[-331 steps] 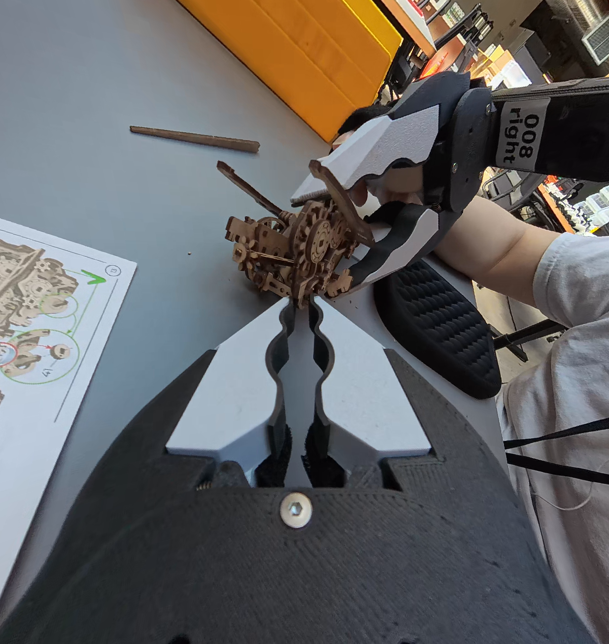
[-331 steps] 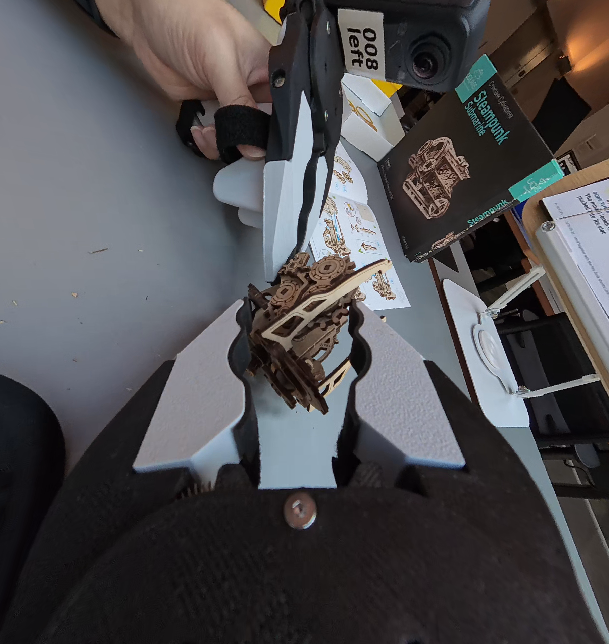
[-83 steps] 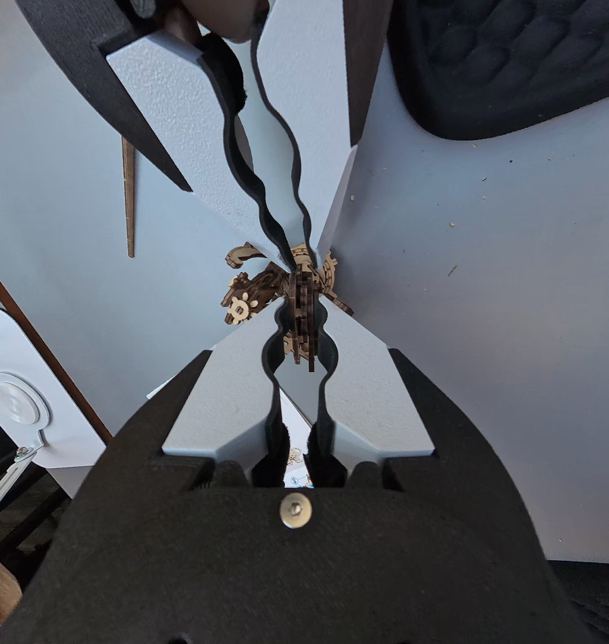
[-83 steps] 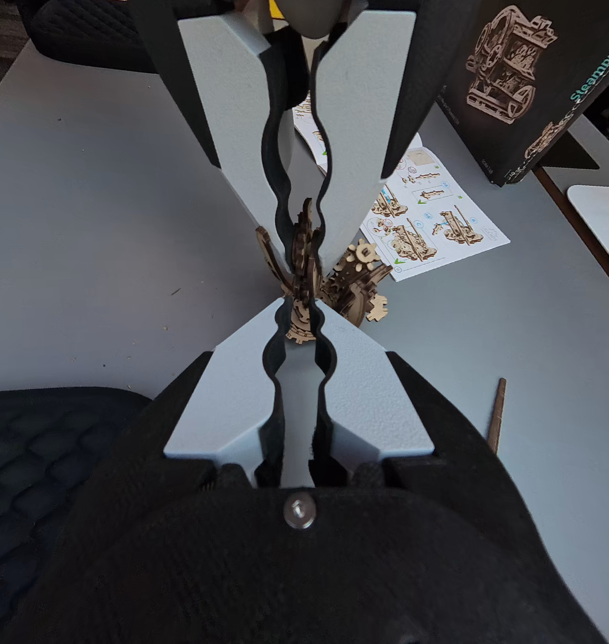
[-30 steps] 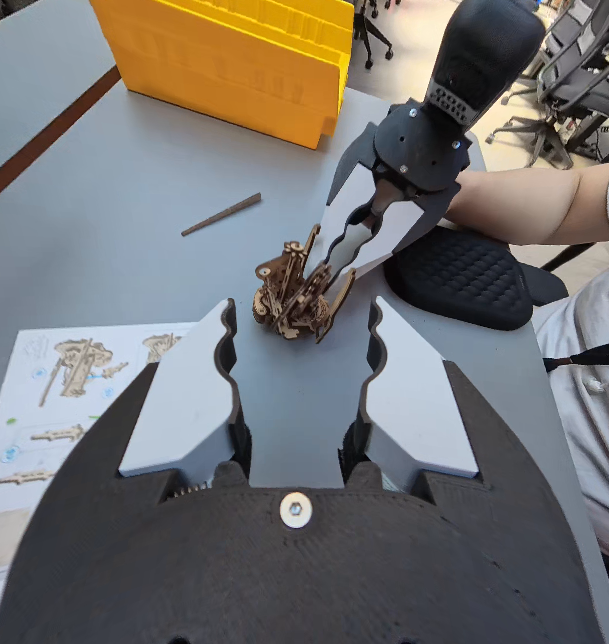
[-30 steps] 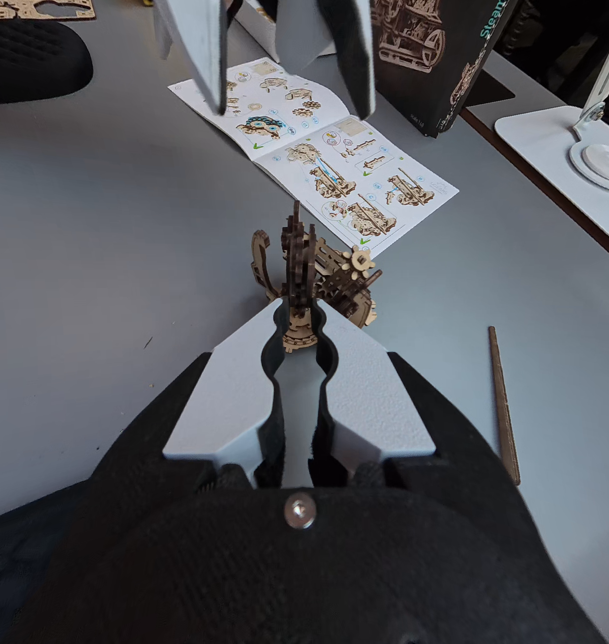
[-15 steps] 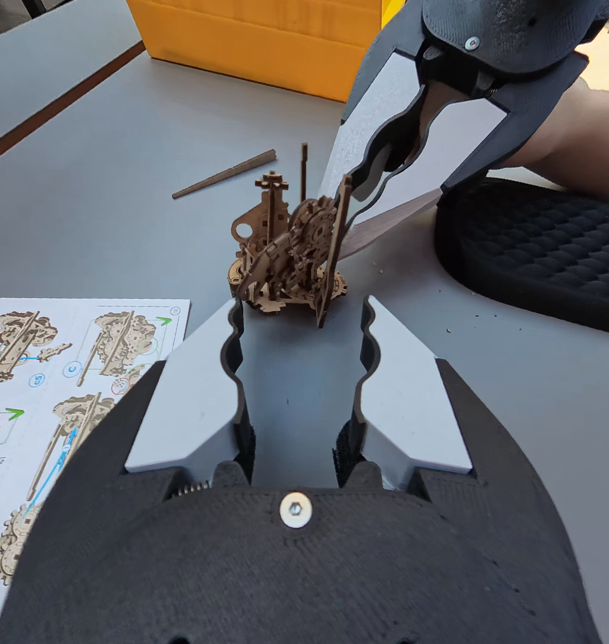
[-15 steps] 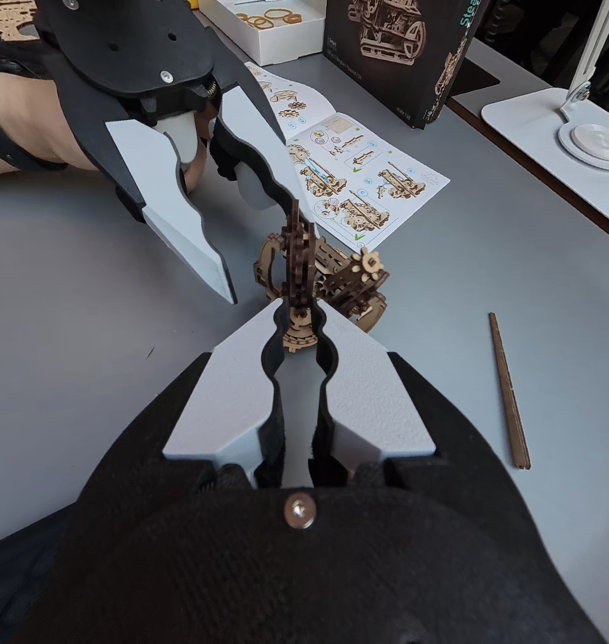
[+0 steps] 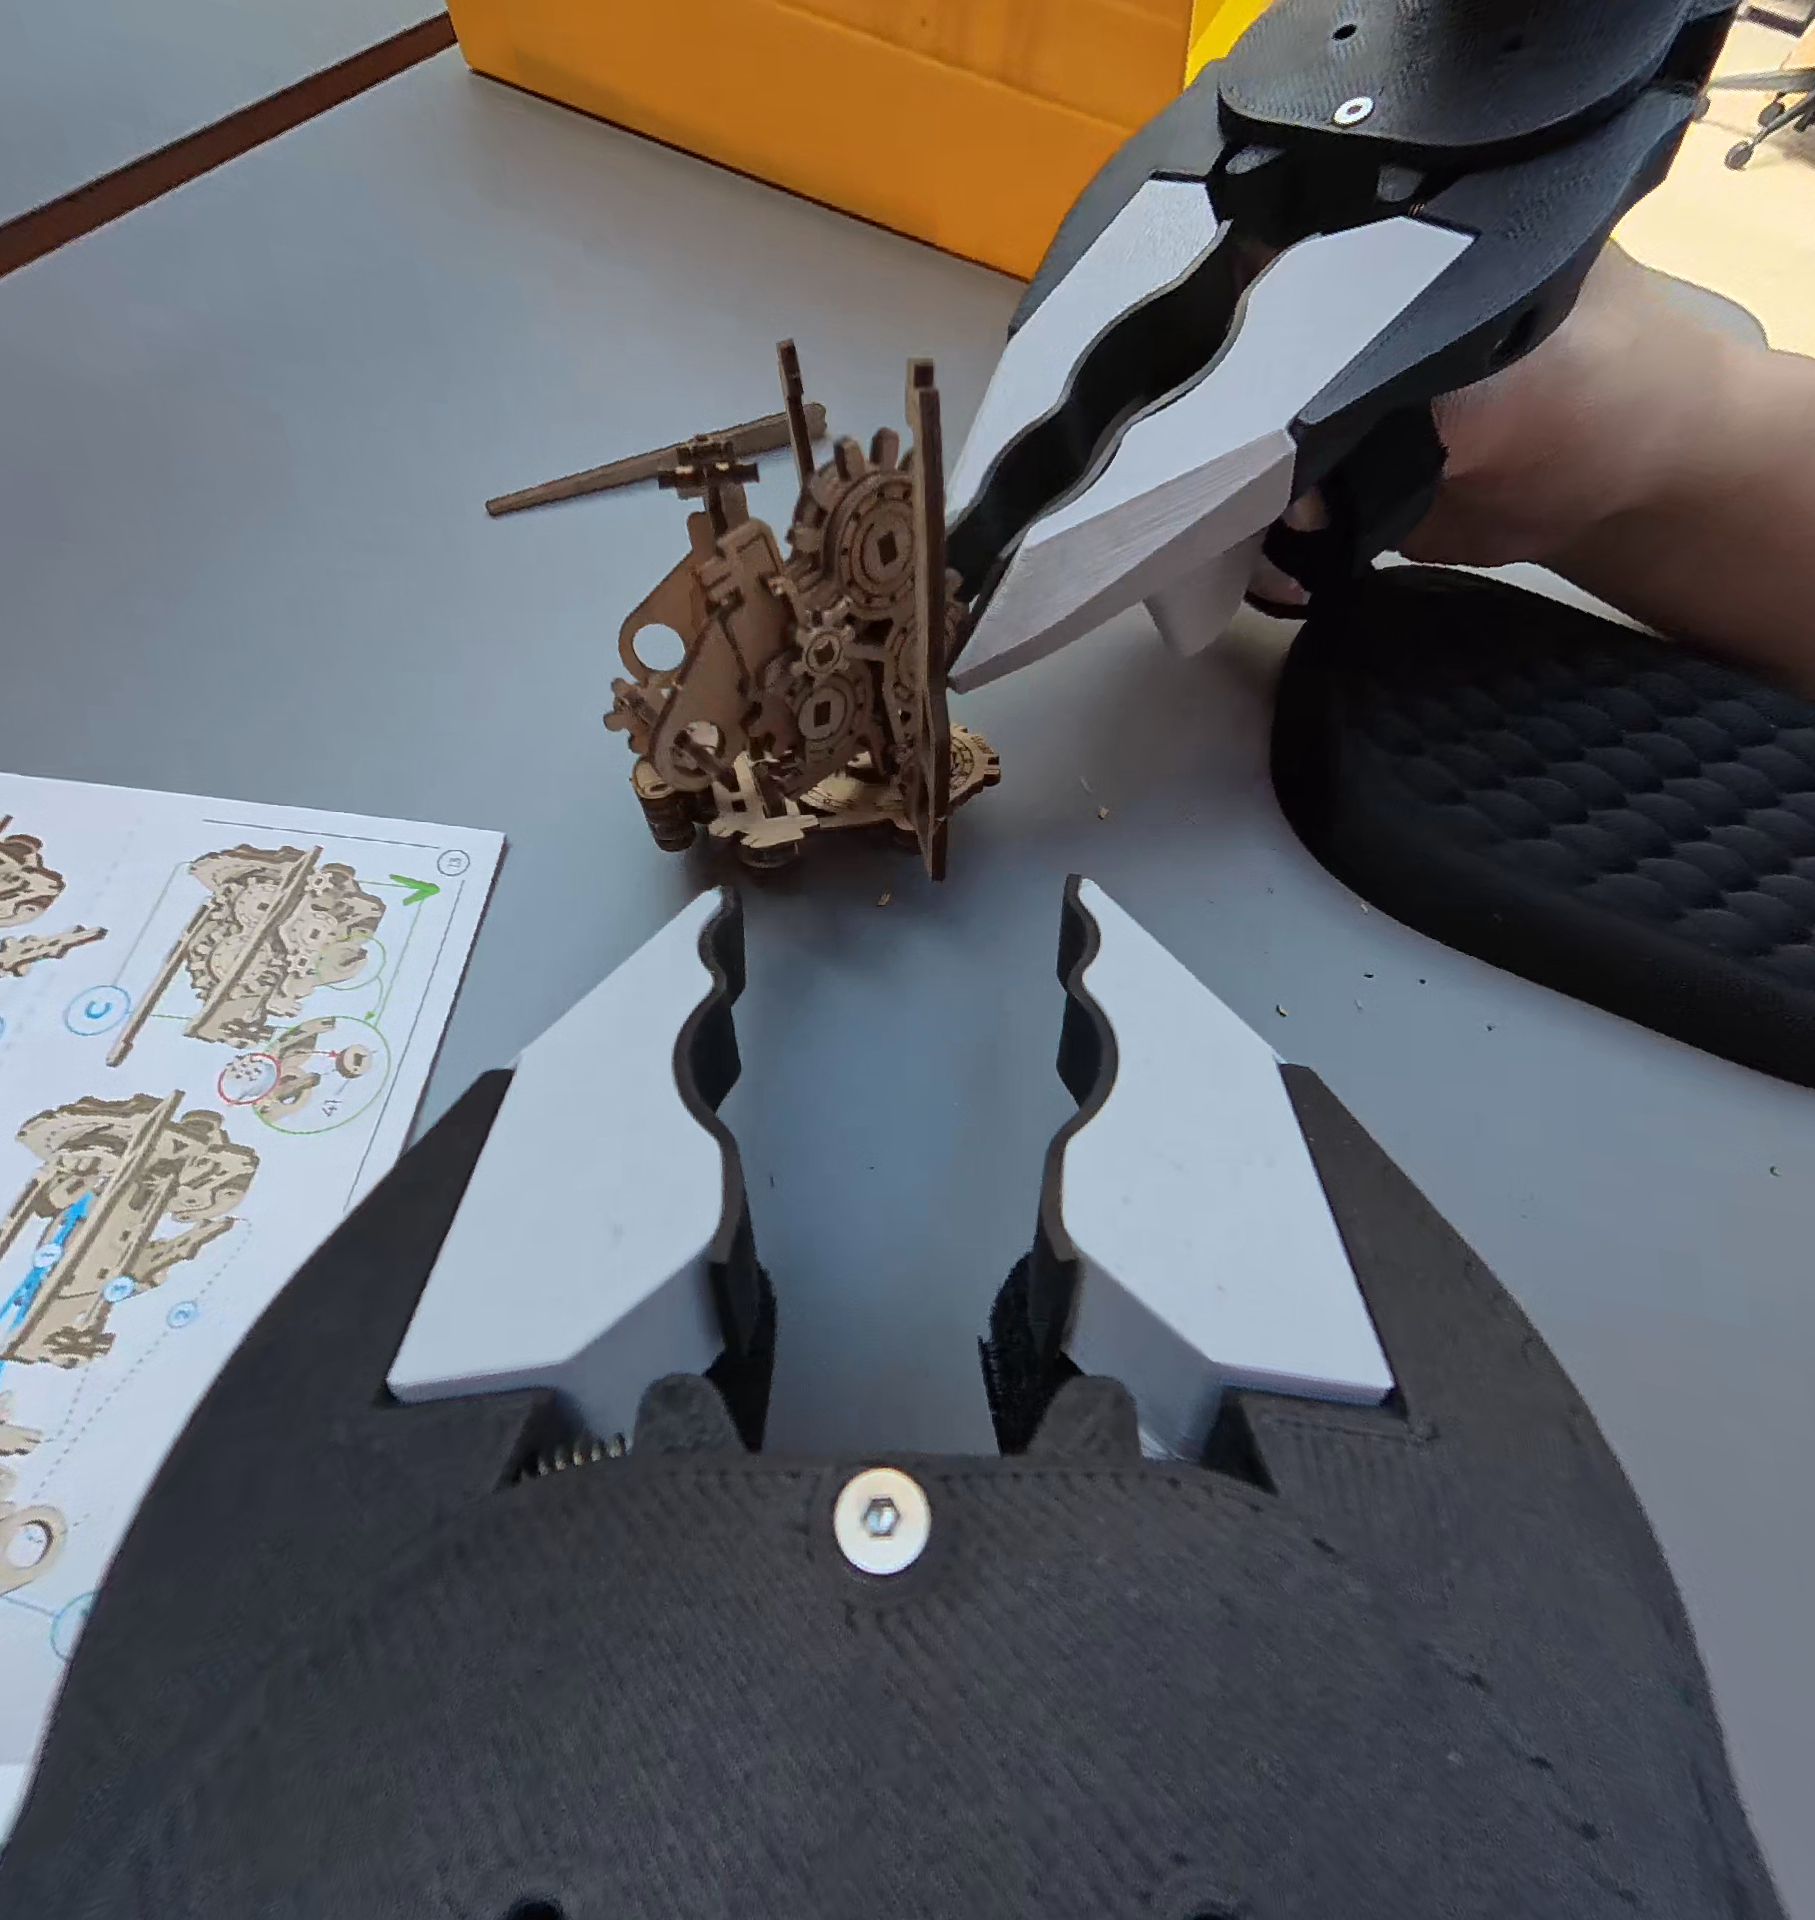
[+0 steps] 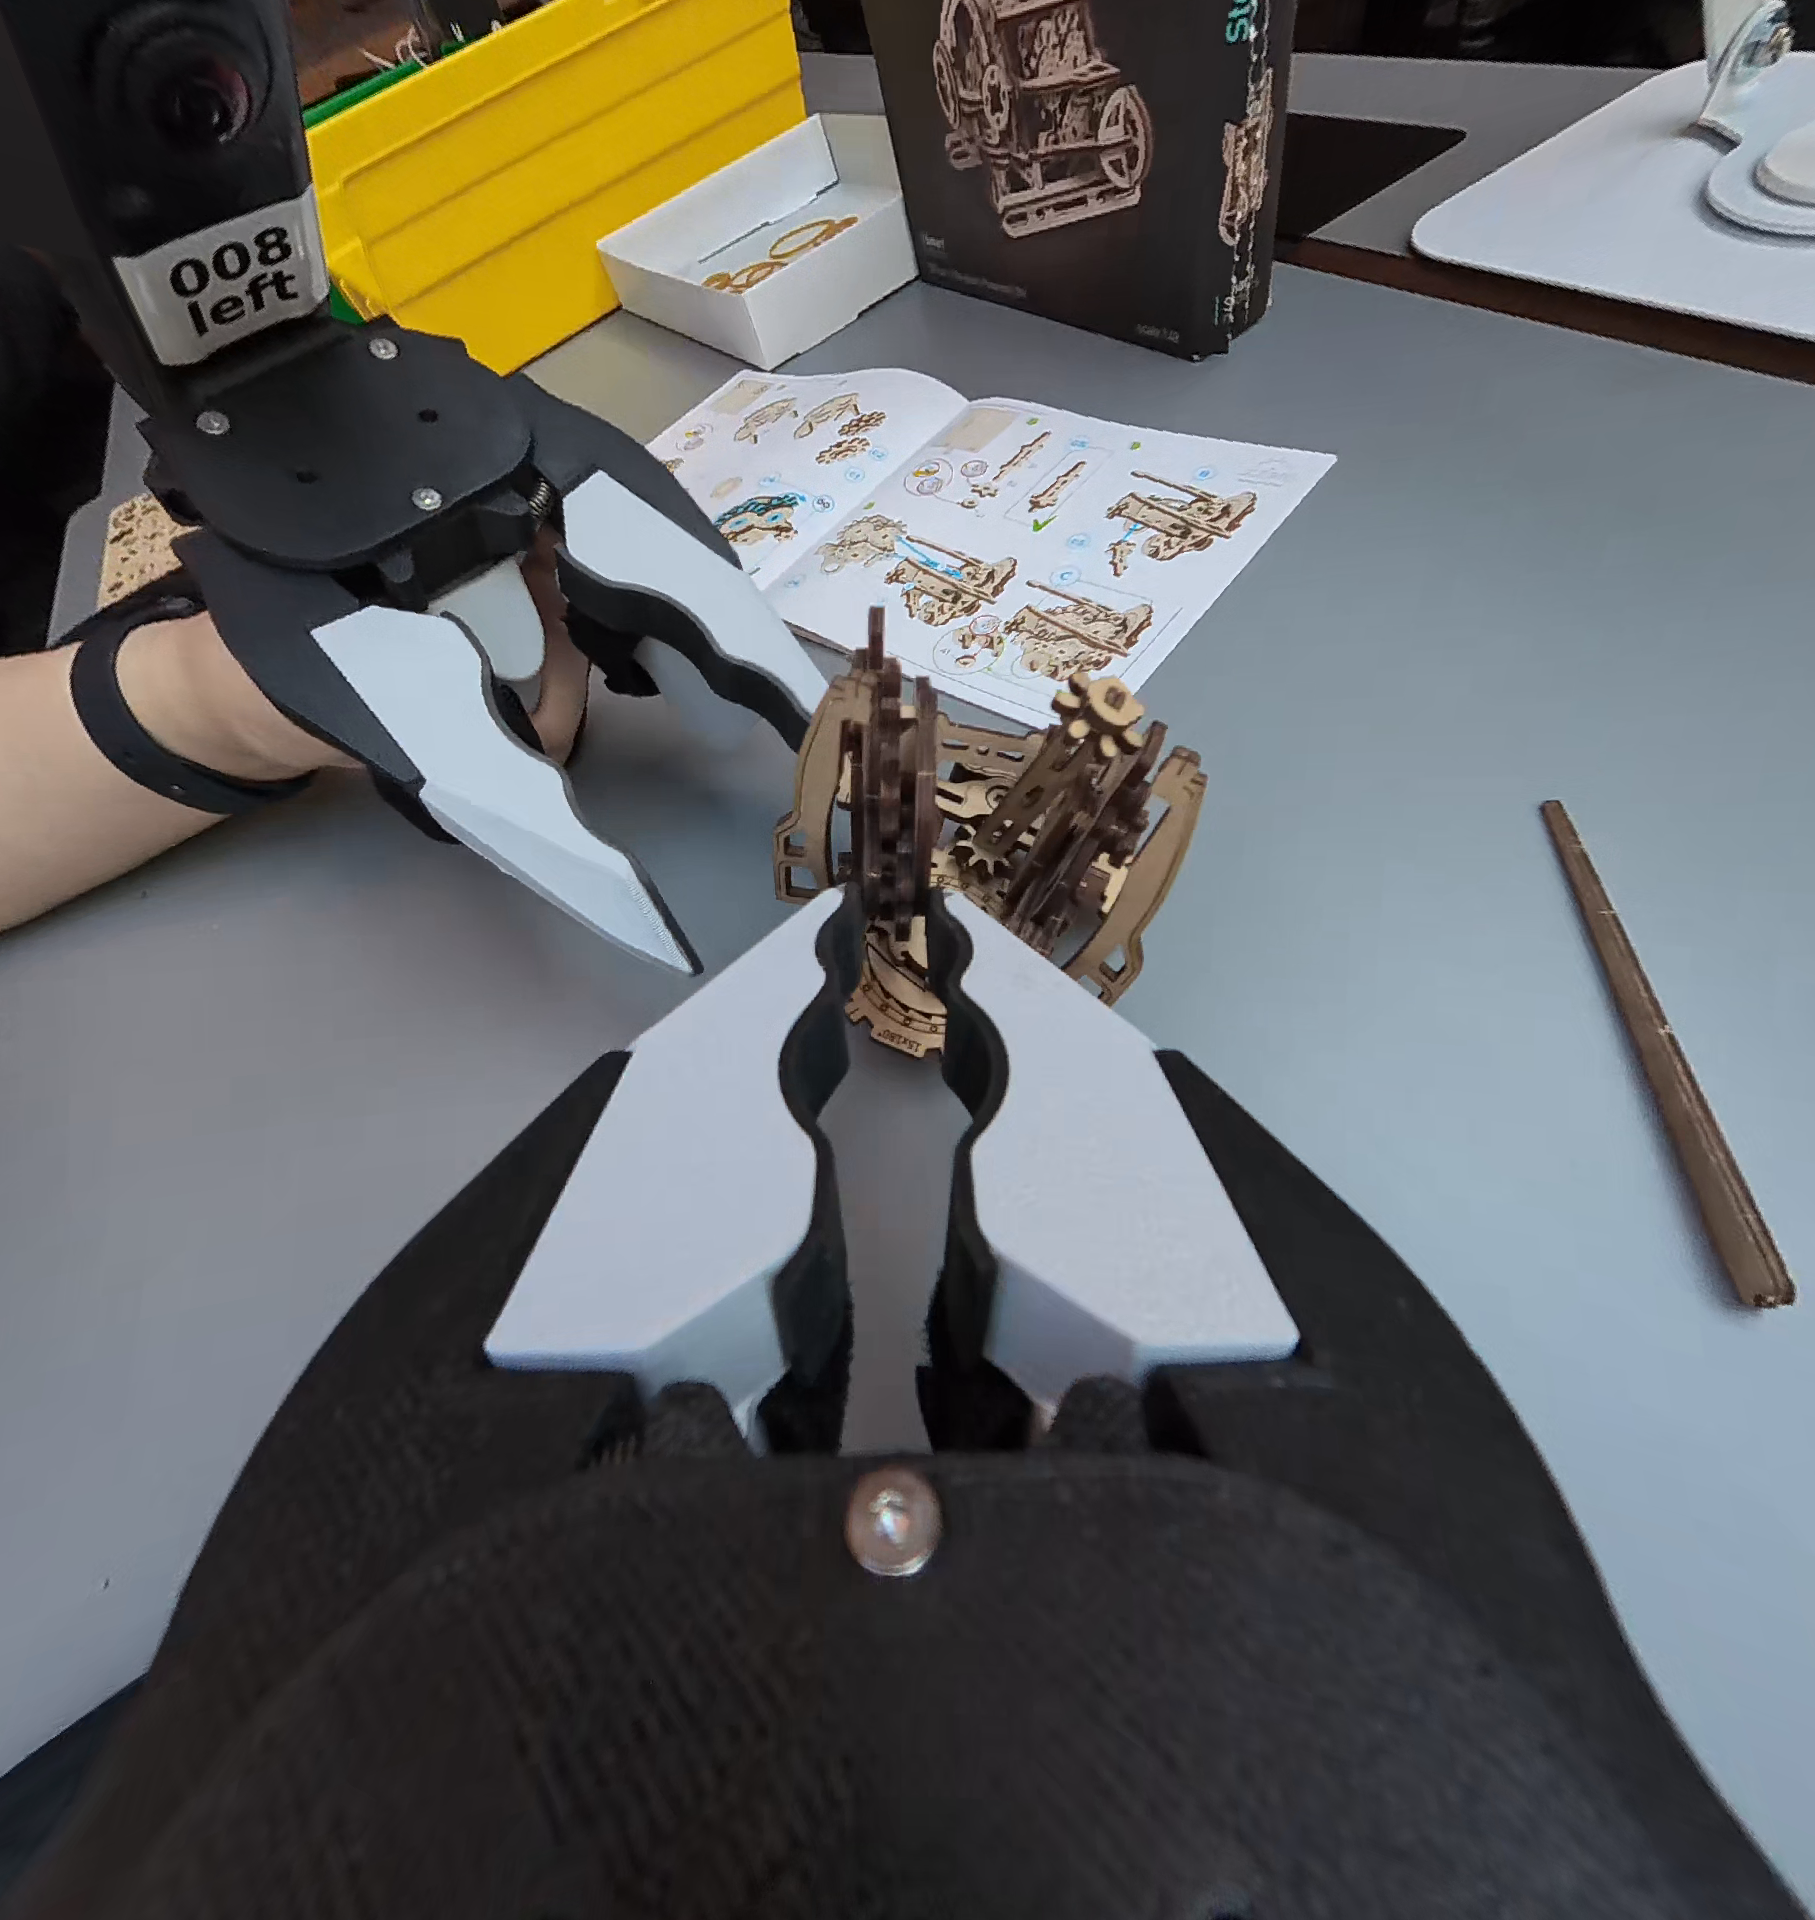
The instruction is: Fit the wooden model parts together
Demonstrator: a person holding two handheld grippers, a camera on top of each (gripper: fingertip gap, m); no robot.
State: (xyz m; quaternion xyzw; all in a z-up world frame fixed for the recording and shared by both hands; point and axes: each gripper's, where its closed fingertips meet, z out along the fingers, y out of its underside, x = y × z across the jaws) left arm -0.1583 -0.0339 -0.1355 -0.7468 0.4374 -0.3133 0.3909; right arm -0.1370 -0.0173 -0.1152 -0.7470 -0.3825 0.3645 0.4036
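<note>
The left tongs (image 9: pixel 898 914) hang just in front of the wooden model (image 9: pixel 809 665) with the jaws spread wide and nothing between them, probably ready to take a part of the model from this side. The right tongs (image 10: pixel 887 914) are closed on an upright stack of toothed wheels at the near side of the model (image 10: pixel 986 810), so the model stands steady on the grey desk (image 10: pixel 1402 935) and does not tip. The model rests on its round base near the middle of the desk. It seems that most parts are already joined.

Beside the model, toward the left tongs, lies an open instruction sheet (image 10: pixel 986 520), likely kept there for checking the next step. A thin wooden stick (image 10: pixel 1661 1049) lies apart, toward the right edge of the desk, perhaps a tool or a part not yet fitted. A black padded mat (image 9: pixel 1568 831) lies under the person's right wrist. Farther off stand a dark product box (image 10: pixel 1079 156), a small white tray (image 10: pixel 768 249) and a yellow bin (image 10: pixel 529 166).
</note>
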